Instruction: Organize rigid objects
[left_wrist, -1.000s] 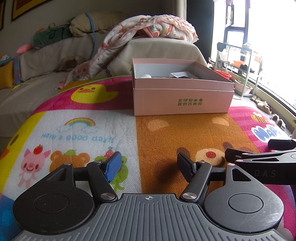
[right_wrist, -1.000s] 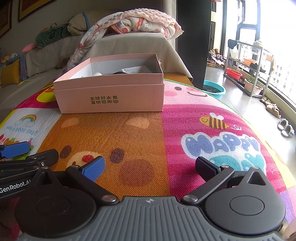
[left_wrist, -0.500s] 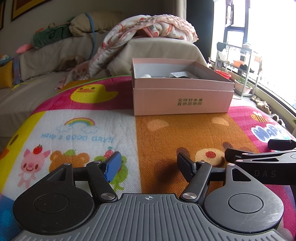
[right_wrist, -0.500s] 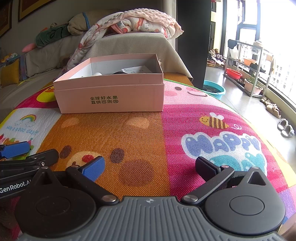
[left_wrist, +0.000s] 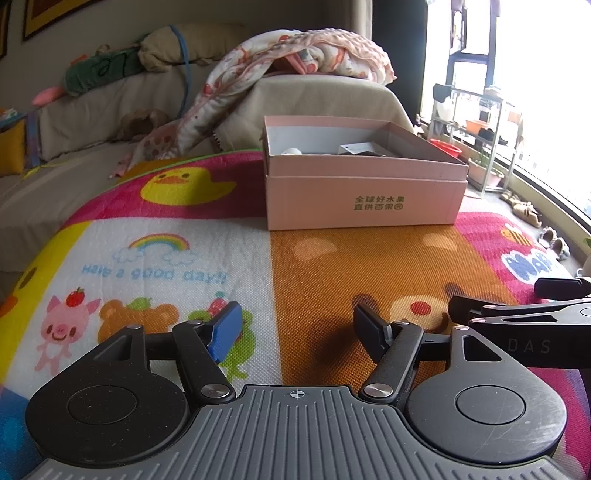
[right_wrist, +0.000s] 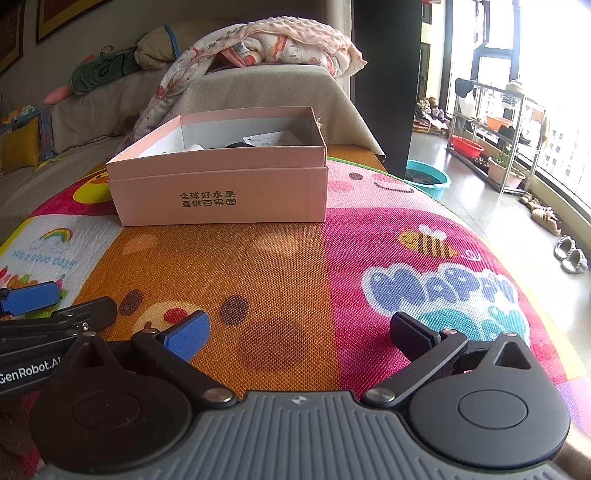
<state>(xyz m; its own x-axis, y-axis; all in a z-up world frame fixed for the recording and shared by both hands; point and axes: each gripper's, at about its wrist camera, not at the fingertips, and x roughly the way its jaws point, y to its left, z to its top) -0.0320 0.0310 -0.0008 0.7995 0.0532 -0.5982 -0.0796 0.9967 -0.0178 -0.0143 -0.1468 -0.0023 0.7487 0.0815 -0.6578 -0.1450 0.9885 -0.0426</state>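
Note:
A pink cardboard box (left_wrist: 364, 201) (right_wrist: 221, 197) stands open-topped on the colourful play mat (left_wrist: 184, 258) (right_wrist: 369, 240), well ahead of both grippers. Inside it I make out a white object (left_wrist: 291, 150) and a white card or packet (right_wrist: 275, 138); the rest of its contents are hidden by the walls. My left gripper (left_wrist: 295, 332) rests low over the mat, open, with nothing between its fingers. My right gripper (right_wrist: 299, 334) sits beside it, also open and empty. Each gripper's fingers show at the edge of the other's view.
A covered sofa (left_wrist: 92, 122) with a blanket (left_wrist: 314, 51) and plush toys lies behind the mat. To the right are a floor-level window, a metal rack (right_wrist: 495, 122), a teal basin (right_wrist: 428, 181) and slippers (right_wrist: 570, 254) on the tiled floor.

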